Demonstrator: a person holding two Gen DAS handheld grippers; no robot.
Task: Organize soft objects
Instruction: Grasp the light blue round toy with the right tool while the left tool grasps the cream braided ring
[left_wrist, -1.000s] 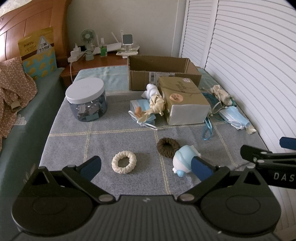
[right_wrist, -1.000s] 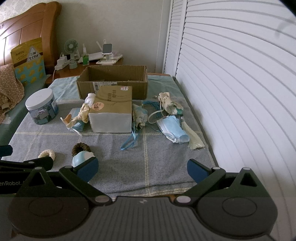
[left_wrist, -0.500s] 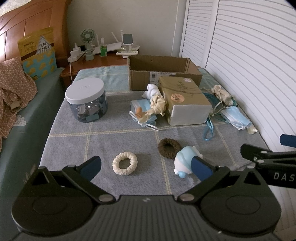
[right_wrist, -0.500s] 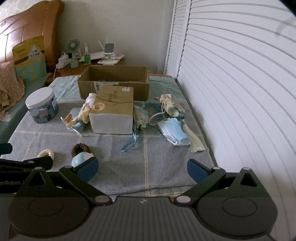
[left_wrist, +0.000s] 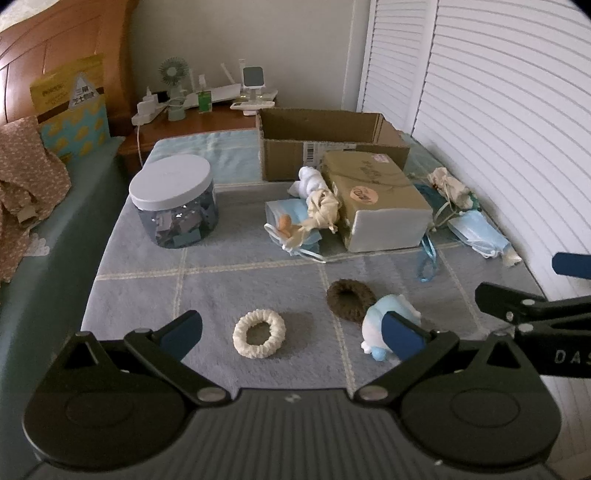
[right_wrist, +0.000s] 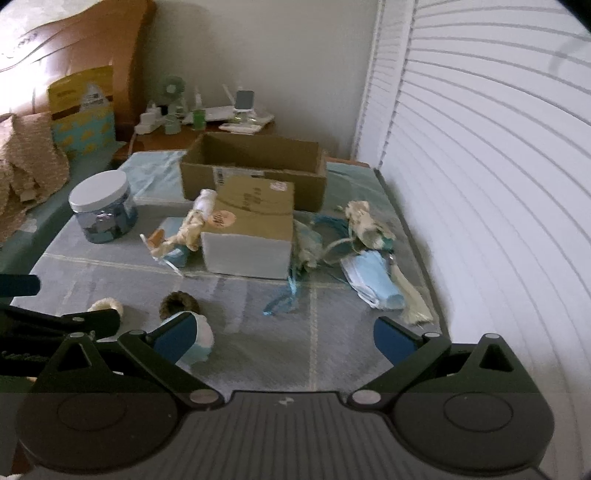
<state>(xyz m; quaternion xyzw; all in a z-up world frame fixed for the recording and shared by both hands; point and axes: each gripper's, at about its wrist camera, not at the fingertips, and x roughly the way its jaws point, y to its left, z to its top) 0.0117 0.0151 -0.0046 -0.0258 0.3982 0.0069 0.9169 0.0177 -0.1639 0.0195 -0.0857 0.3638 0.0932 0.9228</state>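
Now the left hand-held gripper (left_wrist: 291, 332) hovers with jaws spread wide and empty above a cream scrunchie (left_wrist: 259, 333) on the grey checked blanket (left_wrist: 140, 295). The right hand-held gripper (right_wrist: 284, 338) is likewise agape, holding nothing. A brown scrunchie (left_wrist: 351, 300) touches a pale blue plush toy (left_wrist: 380, 325); an open cardboard box (left_wrist: 325, 144) stands behind.

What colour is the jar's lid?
White; the jar's lid shows best in the left wrist view.
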